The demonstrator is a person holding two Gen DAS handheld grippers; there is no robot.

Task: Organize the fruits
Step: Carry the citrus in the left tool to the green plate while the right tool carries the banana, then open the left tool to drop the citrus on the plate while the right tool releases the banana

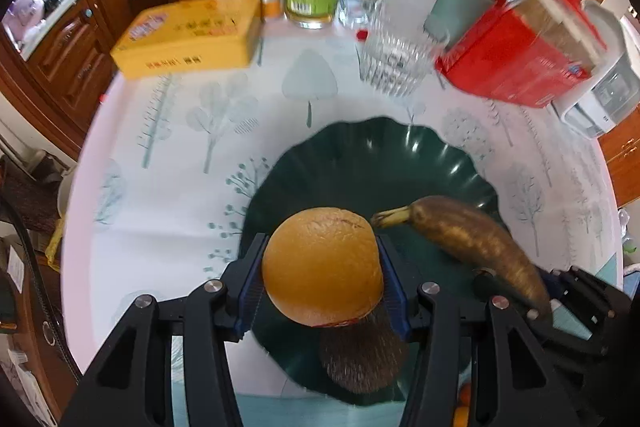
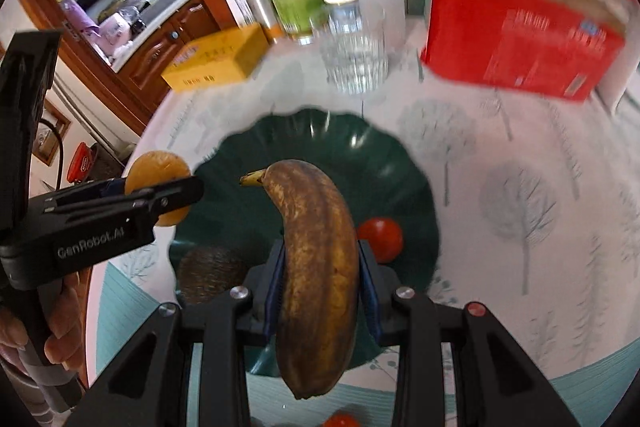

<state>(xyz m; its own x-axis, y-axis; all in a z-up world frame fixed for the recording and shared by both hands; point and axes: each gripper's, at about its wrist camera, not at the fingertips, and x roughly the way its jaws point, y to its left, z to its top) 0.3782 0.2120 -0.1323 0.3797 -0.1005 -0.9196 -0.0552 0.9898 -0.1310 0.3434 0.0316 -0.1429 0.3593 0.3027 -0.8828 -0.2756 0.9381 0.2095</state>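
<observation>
The orange [image 1: 322, 265] hides most of the kiwi [image 1: 362, 355].

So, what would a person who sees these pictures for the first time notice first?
Most striking are the two fruits held over the dark green scalloped plate: a round orange clamped in the left gripper, and an overripe brown banana clamped in the right gripper. On the plate lie a fuzzy brown kiwi and a small red tomato. Behind, a bright red box stands on the tree-patterned tablecloth.
</observation>
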